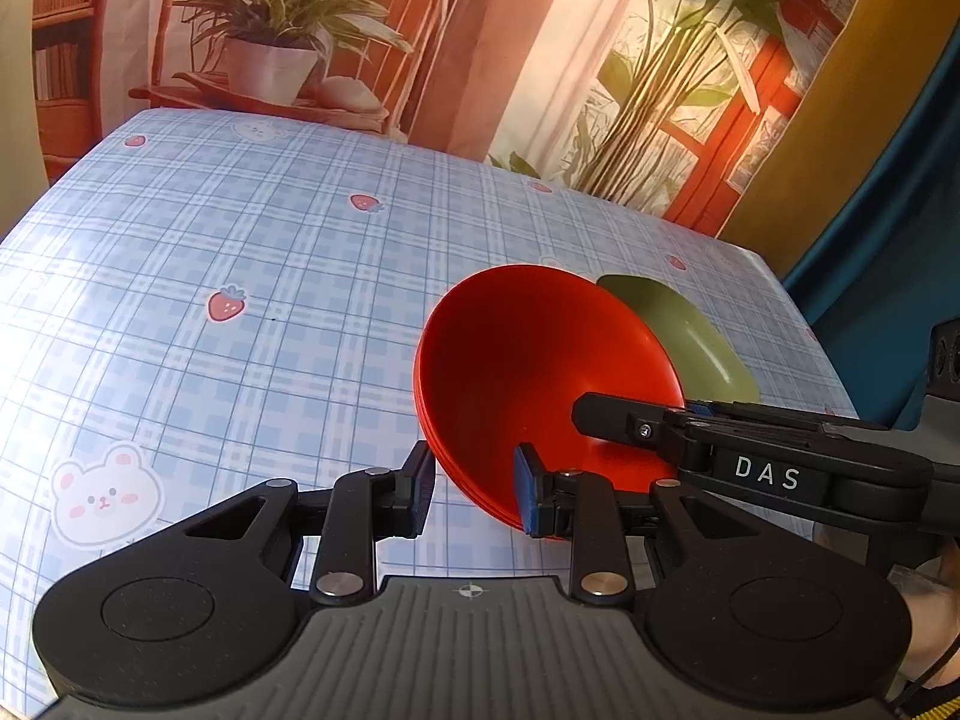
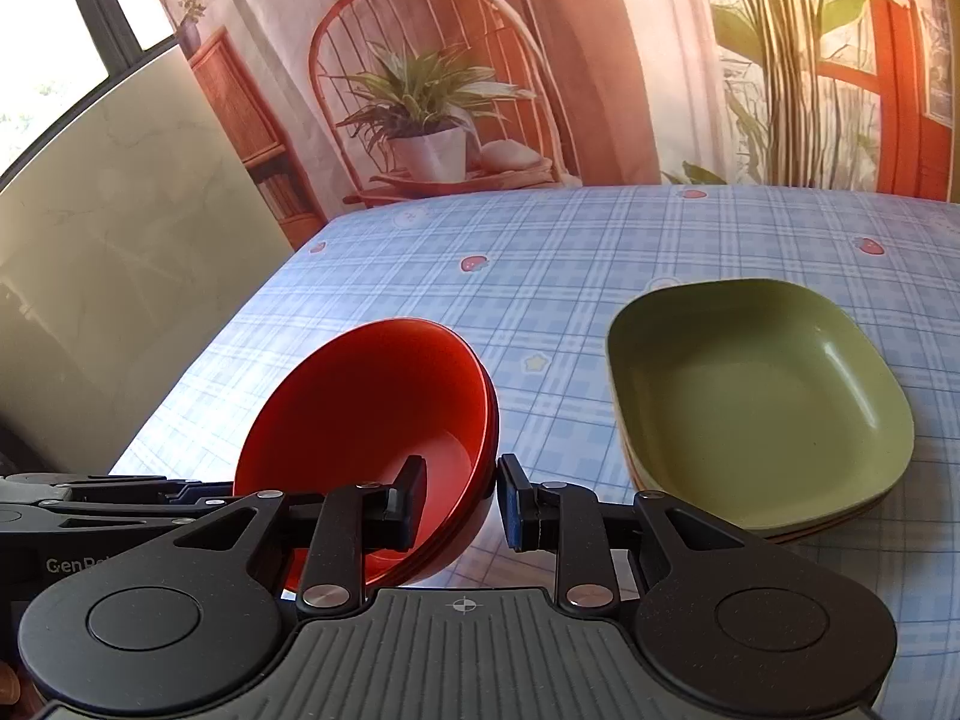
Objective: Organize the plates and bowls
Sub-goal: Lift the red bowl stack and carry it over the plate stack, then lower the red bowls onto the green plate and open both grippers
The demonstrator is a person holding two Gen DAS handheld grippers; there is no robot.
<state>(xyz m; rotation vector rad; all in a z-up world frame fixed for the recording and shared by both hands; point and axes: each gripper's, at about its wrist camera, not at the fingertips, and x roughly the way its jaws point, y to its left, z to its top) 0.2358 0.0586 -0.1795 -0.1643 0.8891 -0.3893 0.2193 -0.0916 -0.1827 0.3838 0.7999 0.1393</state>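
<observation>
A stack of red bowls (image 1: 528, 360) hangs tilted above the table, held at its near rim from both sides. My left gripper (image 1: 474, 495) is shut on the rim, one blue pad outside the wall and one inside. From the right, my right gripper (image 1: 630, 426) reaches in over the opposite rim. In the right wrist view the red bowls (image 2: 372, 408) sit between the pads of my right gripper (image 2: 459, 504), which is shut on them. The left gripper (image 2: 198, 489) comes in from the left. A stack of green plates (image 2: 756, 402) lies on the table to the right, also visible behind the bowls as green plates (image 1: 690, 336).
The table carries a blue plaid cloth (image 1: 240, 240) with strawberry and bear prints, bare to the left and behind the bowls. A printed backdrop (image 2: 432, 120) with a chair and plants hangs behind the table's far edge. Orange plate edges (image 2: 786, 537) show under the green ones.
</observation>
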